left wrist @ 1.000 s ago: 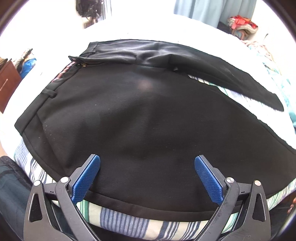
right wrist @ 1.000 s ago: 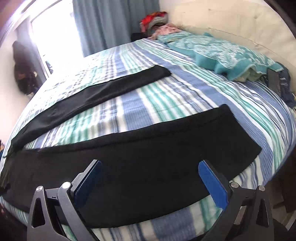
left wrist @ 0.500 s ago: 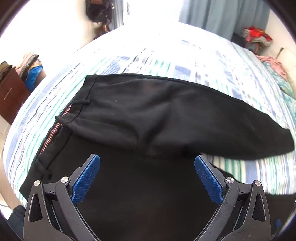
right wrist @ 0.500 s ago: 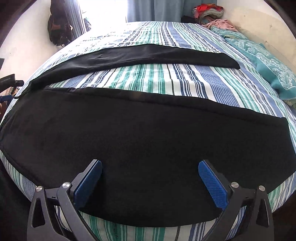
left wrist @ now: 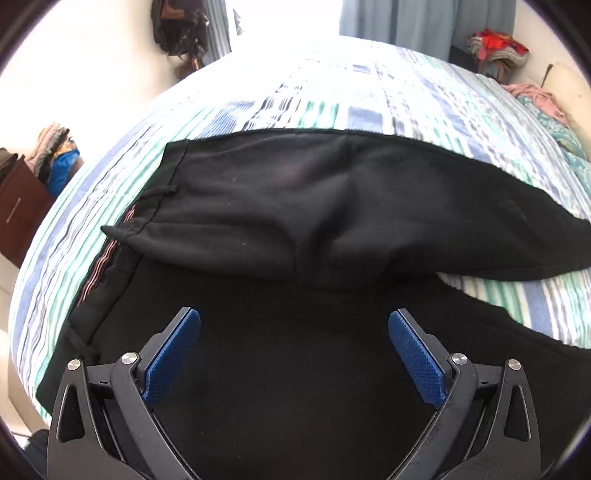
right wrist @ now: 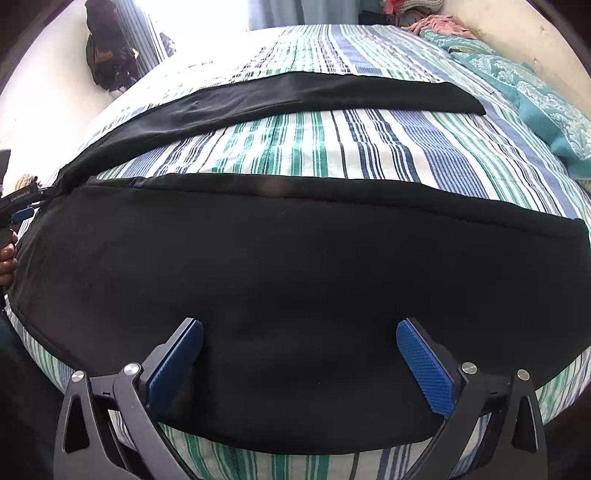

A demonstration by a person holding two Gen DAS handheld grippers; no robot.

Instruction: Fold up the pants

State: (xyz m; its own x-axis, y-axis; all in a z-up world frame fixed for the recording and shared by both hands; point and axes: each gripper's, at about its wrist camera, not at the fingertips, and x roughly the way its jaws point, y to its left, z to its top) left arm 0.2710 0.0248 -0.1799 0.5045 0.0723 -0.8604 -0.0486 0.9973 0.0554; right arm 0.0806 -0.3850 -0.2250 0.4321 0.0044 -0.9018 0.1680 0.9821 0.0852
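Black pants (left wrist: pixel 332 221) lie spread on a striped bed (left wrist: pixel 332 99). In the left wrist view the waistband (left wrist: pixel 110 258) is at the left and the two legs part toward the right. My left gripper (left wrist: pixel 294 354) is open and empty above the near seat area. In the right wrist view the near leg (right wrist: pixel 295 277) fills the middle and the far leg (right wrist: pixel 314 96) lies beyond a strip of bare sheet. My right gripper (right wrist: pixel 299 362) is open and empty over the near leg. The left gripper (right wrist: pixel 18 206) shows at the left edge there.
A teal blanket and pillows (right wrist: pixel 535 99) lie at the bed's right end by a cream headboard (right wrist: pixel 517 33). A dark bag (right wrist: pixel 107 55) hangs on the far wall. A brown cabinet (left wrist: pixel 18 210) with piled clothes stands left of the bed.
My left gripper has risen and moved in over the pants' top. My right gripper has swung left and closer over the near leg. Both stayed open.
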